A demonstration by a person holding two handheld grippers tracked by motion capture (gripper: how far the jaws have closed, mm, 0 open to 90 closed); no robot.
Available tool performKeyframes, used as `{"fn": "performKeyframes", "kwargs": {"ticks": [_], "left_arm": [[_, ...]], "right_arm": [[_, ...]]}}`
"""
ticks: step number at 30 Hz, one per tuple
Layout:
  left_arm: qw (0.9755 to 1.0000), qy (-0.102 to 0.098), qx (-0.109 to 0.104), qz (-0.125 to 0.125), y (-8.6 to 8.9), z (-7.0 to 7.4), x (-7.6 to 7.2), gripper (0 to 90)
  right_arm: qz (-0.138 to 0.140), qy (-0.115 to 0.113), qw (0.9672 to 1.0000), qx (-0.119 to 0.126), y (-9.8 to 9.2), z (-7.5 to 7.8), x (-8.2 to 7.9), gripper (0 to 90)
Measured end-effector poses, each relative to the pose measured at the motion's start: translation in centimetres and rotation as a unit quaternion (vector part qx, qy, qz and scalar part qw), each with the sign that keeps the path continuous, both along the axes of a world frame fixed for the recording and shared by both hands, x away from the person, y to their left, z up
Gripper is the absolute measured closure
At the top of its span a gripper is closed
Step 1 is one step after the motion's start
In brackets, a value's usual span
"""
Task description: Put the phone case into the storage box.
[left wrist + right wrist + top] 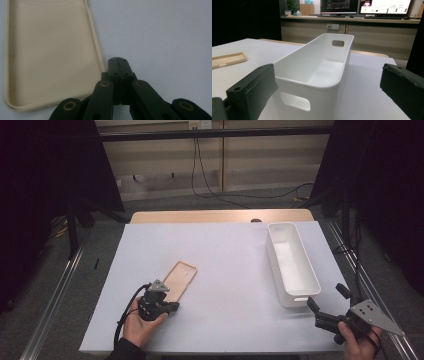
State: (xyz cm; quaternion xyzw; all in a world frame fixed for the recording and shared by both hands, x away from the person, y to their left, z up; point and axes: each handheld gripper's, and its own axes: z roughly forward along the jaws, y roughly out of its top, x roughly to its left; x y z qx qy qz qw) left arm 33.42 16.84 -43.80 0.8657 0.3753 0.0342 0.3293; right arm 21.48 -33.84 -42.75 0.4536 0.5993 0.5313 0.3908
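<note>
1. White sheeting covers the table (225,270); dark curtains stand at the upper left and upper right of the high view, and a wall with cables runs behind.
2. Phone case (180,279): beige, lying open side up, left of centre in the high view.
3. Left gripper (159,296): held in the left hand (142,325) at the lower left of the high view, at the near end of the phone case.
4. Left gripper state: jaws pressed together with nothing between them. In the left gripper view the closed tips (118,61) sit just beside the right edge of the phone case (50,55), which occupies the left half of that frame.
5. Bin (291,262): white, long, empty, right of centre in the high view.
6. Right gripper (327,312): lower right of the high view, just off the near end of the bin, jaws spread wide. In the right gripper view the bin (317,67) stands between the jaws, untouched.
</note>
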Motion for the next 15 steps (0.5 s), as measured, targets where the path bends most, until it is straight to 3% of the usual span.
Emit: {"fn": "performKeyframes", "kwargs": {"ticks": [7, 9, 12, 15], "left_arm": [[0.9985, -0.042, -0.032, -0.016, -0.1, 0.7, -0.6, 85.1], [0.9975, -0.053, -0.043, -0.021, -0.2, 0.9, -0.8, 80.5], [0.9948, -0.084, -0.054, -0.02, 0.0, 1.3, -1.2, 68.0], [0.9926, -0.098, -0.07, -0.019, 0.2, 1.7, -1.4, 61.3]], "right_arm": [[-0.001, -0.001, 1.0, 0.001, 0.0, 0.0, 0.0, 0.0], [-0.001, 0.001, 1.0, 0.0, 0.0, 0.0, 0.0, 0.0], [-0.001, 0.001, 1.0, 0.0, 0.0, 0.0, 0.0, 0.0], [0.0, 0.0, 1.0, -0.001, 0.0, 0.0, 0.0, 0.0]]}}
